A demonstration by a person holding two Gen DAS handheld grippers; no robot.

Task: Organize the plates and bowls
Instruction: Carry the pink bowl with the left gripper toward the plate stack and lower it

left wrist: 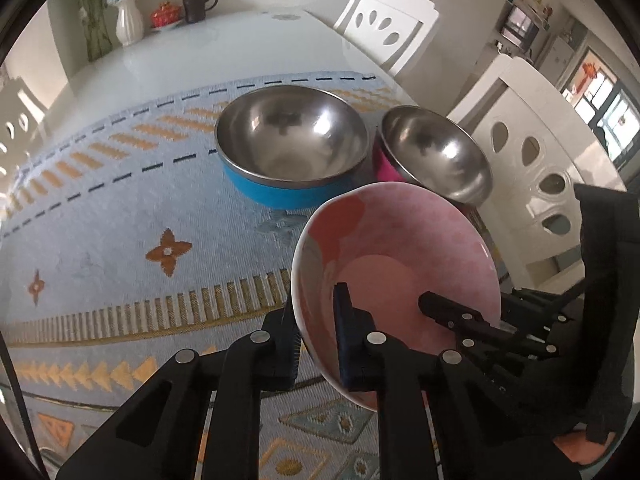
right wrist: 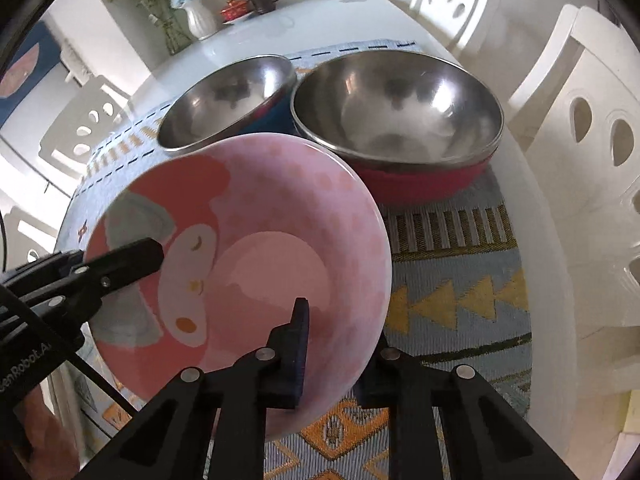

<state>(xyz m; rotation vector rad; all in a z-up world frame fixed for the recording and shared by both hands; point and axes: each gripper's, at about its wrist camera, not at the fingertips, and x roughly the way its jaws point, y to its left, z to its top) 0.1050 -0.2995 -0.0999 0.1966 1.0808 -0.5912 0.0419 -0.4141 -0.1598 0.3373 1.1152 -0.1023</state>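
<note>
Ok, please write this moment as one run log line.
left gripper: shut on pink cartoon ceramic bowl rim | right gripper: shut on same bowl | blue-sided steel bowl, red-sided steel bowl: on mat

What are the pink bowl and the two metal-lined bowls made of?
Pink bowl: likely glazed ceramic or melamine; smooth printed cartoon face, soft sheen. Blue-shelled bowl and red-shelled bowl: polished stainless steel liners with mirror-like reflections; coloured matte outer shells look like plastic.

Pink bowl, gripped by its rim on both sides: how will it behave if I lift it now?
The pink bowl looks glazed ceramic, so probably rigid but slippery and chippable. With the left gripper and right gripper pinching only its thin rim, it may pivot or slip.
</note>
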